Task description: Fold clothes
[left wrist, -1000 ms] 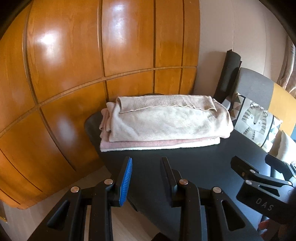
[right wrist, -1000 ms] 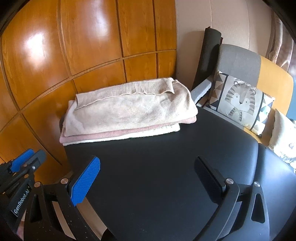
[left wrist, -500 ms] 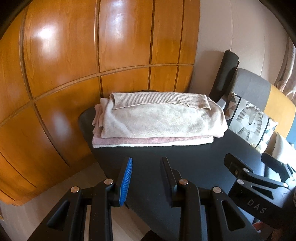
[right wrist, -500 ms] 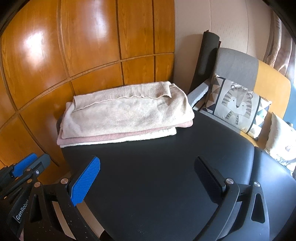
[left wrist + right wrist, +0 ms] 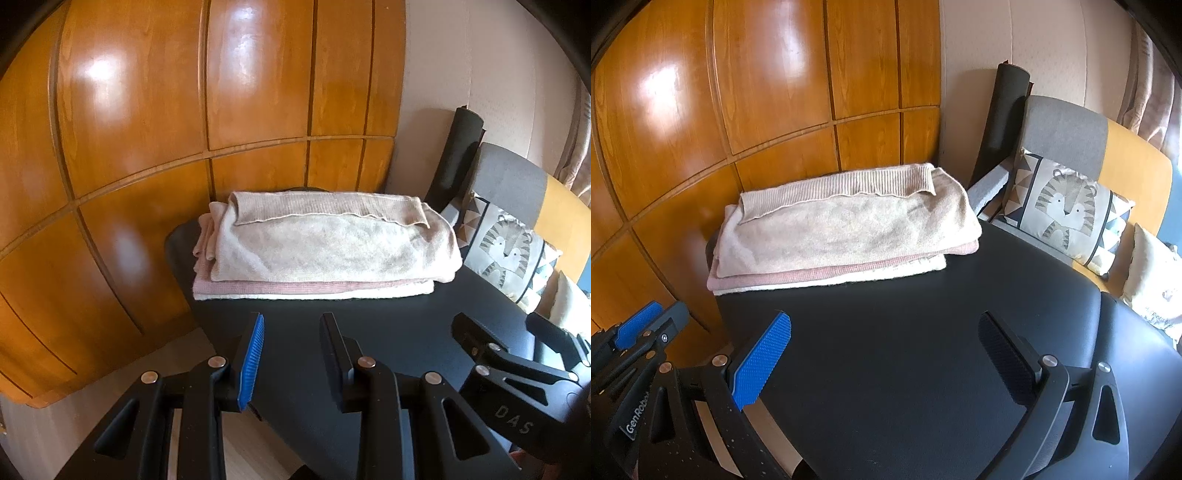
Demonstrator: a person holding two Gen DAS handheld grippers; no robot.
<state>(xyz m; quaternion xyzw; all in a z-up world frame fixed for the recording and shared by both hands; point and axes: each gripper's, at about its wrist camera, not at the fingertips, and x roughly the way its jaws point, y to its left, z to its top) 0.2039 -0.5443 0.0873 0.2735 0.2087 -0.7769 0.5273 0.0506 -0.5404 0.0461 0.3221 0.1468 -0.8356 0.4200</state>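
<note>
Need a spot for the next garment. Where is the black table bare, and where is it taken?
Bare: the black table from the folded stack's front edge to both grippers, and right to the table edge by the tiger cushion. Taken: the far strip by the wood panels, under the stack. Left gripper and right gripper are open and empty.

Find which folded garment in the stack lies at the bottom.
The white garment: only its edge shows, flat on the black table, under the pink one and the beige sweater on top.
</note>
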